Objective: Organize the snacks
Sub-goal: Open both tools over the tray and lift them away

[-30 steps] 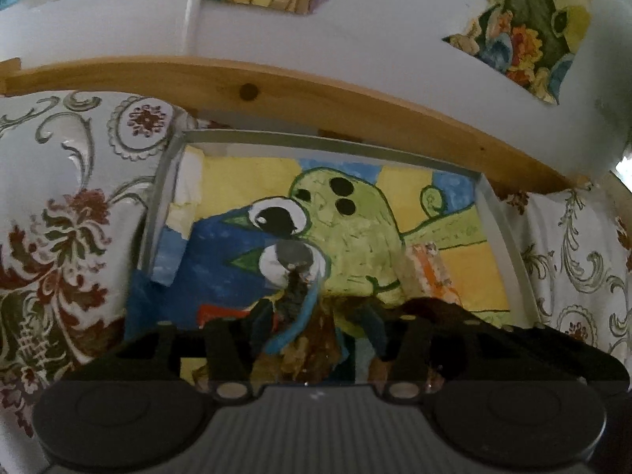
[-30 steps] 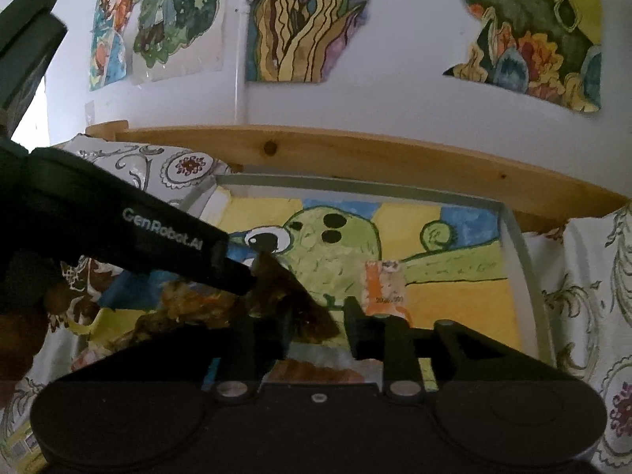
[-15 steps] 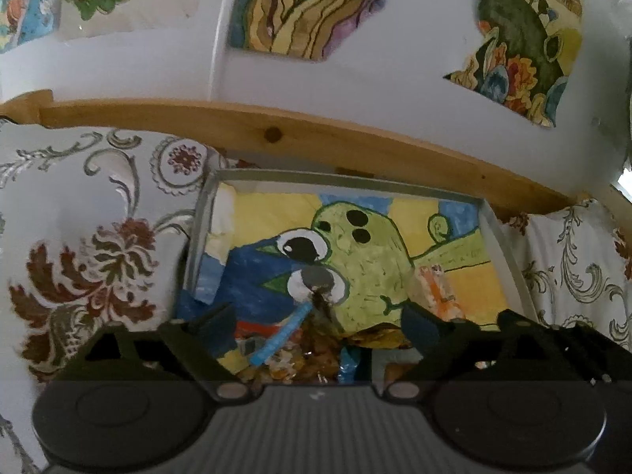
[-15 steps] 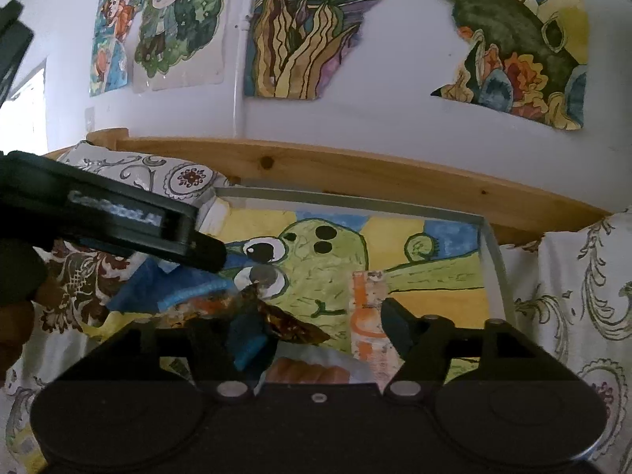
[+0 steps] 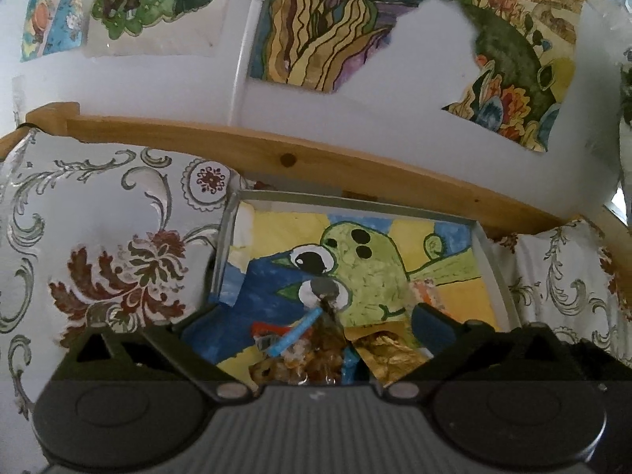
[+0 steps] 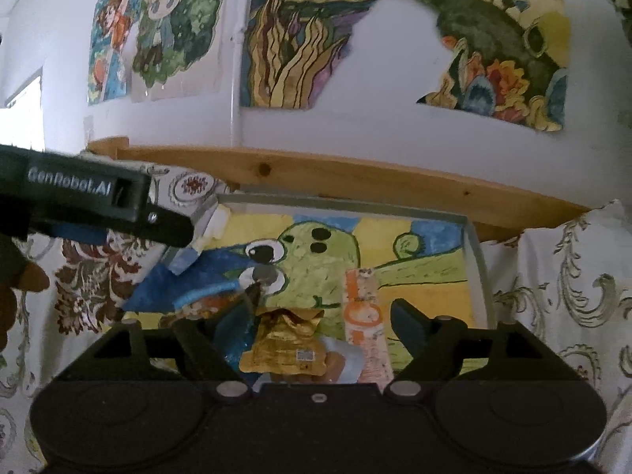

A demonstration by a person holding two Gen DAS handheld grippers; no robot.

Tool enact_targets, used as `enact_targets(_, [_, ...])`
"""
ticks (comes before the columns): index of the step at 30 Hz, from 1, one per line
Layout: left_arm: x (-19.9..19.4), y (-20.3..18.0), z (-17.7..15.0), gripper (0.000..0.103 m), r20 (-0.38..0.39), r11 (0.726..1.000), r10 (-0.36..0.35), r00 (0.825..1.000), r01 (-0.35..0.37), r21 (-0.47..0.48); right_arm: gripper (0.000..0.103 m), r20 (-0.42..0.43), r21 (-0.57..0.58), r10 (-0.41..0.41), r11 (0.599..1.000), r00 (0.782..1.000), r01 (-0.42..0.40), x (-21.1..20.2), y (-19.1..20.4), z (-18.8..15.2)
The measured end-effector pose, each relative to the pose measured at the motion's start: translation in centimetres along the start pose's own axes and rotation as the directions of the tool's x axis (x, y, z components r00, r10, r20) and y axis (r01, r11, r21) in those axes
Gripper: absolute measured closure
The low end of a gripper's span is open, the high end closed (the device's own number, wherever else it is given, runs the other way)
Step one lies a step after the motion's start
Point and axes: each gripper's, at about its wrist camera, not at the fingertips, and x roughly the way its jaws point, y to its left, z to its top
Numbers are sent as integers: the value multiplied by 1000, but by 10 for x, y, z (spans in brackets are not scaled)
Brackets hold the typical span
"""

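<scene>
**Snack packets in the painted tray, both grippers spread wide**

A crumpled gold foil packet (image 6: 285, 337) lies in the near part of a shallow grey-rimmed tray (image 6: 476, 252), its crinkled top edge pointing away from the right wrist camera. Just to its right, a narrow orange-and-white sachet (image 6: 361, 308) lies lengthwise on the tray floor. To the left of the gold packet sits a clear bag of amber-brown snacks (image 5: 312, 359) with a light blue strip (image 5: 294, 331) at its twisted neck; in the left wrist view the gold foil packet (image 5: 385, 349) is just beside this bag, on its right. Whether the two touch cannot be told.

The tray floor is covered by a painted picture of a green cartoon creature (image 6: 316, 260) with big eyes on blue and yellow ground.

The right gripper (image 6: 316, 324) has its jaws spread far apart and grips nothing; the gold packet lies between and below its fingers. The left gripper (image 5: 312, 324) is likewise wide open and empty, above the clear bag. In the right wrist view the left gripper's black finger (image 6: 118, 207), lettered "GenRobot.AI", reaches in from the left over the tray's left corner.

The tray rests on a white cloth with floral scrolls (image 5: 118, 245). Behind it runs a wooden rail (image 6: 355, 177), and above that a white wall hung with colourful drawings (image 6: 296, 39).
</scene>
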Motion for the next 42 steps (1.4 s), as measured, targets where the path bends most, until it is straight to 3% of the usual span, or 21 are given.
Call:
enact_targets(12, [-65, 0, -12, 0, 128, 999, 28, 991, -31, 18, 1, 122, 23, -20, 1000, 992, 17, -79, 0, 12])
enact_targets(25, [-127, 5, -52, 0, 188, 995, 71, 980, -82, 48, 1, 184, 39, -18, 999, 983, 11, -157, 16, -2])
enact_targets(32, [-151, 10, -86, 0, 184, 997, 61, 981, -69, 41, 1, 179, 13, -20, 1000, 984, 18, -187, 28, -27])
enact_targets(42, [-173, 10, -137, 0, 217, 986, 106, 970, -132, 104, 1, 120, 51, -62, 997, 991, 56, -211, 39, -76])
